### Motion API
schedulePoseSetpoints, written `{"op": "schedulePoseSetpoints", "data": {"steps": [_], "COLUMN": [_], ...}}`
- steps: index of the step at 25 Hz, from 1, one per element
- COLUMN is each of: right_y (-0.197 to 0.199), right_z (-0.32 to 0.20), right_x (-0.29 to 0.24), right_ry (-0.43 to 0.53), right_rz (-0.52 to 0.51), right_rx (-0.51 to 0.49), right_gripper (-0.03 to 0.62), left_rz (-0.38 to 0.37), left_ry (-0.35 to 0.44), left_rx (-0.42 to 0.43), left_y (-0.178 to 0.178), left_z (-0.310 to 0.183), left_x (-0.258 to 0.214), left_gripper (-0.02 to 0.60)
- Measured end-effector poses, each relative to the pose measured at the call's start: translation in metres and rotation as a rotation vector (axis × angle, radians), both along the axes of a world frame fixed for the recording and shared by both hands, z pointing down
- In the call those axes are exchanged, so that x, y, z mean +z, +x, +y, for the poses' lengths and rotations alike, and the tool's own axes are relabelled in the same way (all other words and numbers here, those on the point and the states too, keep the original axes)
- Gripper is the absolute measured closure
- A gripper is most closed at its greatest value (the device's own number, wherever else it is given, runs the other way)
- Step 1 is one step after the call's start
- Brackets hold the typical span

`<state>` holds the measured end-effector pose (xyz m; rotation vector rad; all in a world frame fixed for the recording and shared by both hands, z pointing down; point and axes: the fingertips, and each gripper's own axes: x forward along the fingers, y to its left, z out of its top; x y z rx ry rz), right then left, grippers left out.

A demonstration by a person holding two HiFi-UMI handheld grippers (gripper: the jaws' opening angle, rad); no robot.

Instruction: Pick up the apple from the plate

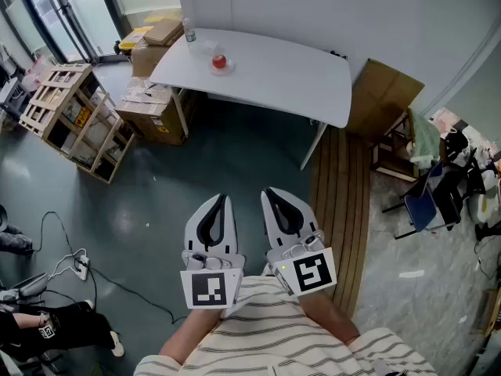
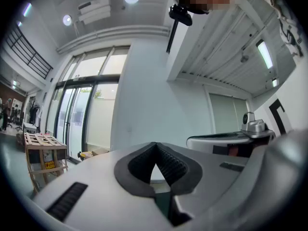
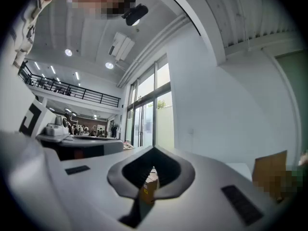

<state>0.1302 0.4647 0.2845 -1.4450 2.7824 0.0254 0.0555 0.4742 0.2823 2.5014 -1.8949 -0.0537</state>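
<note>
A red apple (image 1: 219, 59) sits on a small plate (image 1: 221, 70) near the left end of a white table (image 1: 274, 73), far across the room in the head view. Both grippers are held close to my striped shirt, well short of the table, and point level towards it. My left gripper (image 1: 222, 199) is shut, its jaws meeting at the tip with nothing between them (image 2: 155, 146). Beside it, my right gripper (image 1: 268, 193) is also shut and empty (image 3: 153, 150). Neither gripper view shows the apple.
A bottle (image 1: 189, 31) stands at the table's left corner. Cardboard boxes (image 1: 153, 49) and a wooden crate (image 1: 74, 116) sit to the left. Wooden planks (image 1: 340, 202) lie on the floor at right, chairs (image 1: 427, 202) beyond. Cables (image 1: 78, 265) and a seated person (image 1: 47, 323) are at lower left.
</note>
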Motion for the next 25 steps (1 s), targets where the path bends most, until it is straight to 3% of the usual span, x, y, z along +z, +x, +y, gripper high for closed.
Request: {"op": "schedulePoseSetpoints", "data": {"steps": [12, 25], "right_y": [0.014, 0.051], "right_z": [0.0, -0.004], "right_x": [-0.003, 0.02], "right_ry": [0.028, -0.024], "right_rz": [0.001, -0.044], "right_rx": [-0.013, -0.095], "right_gripper": [0.591, 0.591], "left_rz": [0.0, -0.024], "left_ry": [0.016, -0.007], "left_rx": [-0.023, -0.082], "left_y": [0.015, 0.056], "left_z": [0.003, 0.002], "left_x": [-0.002, 0.015], "left_gripper": [0.577, 0.577]}}
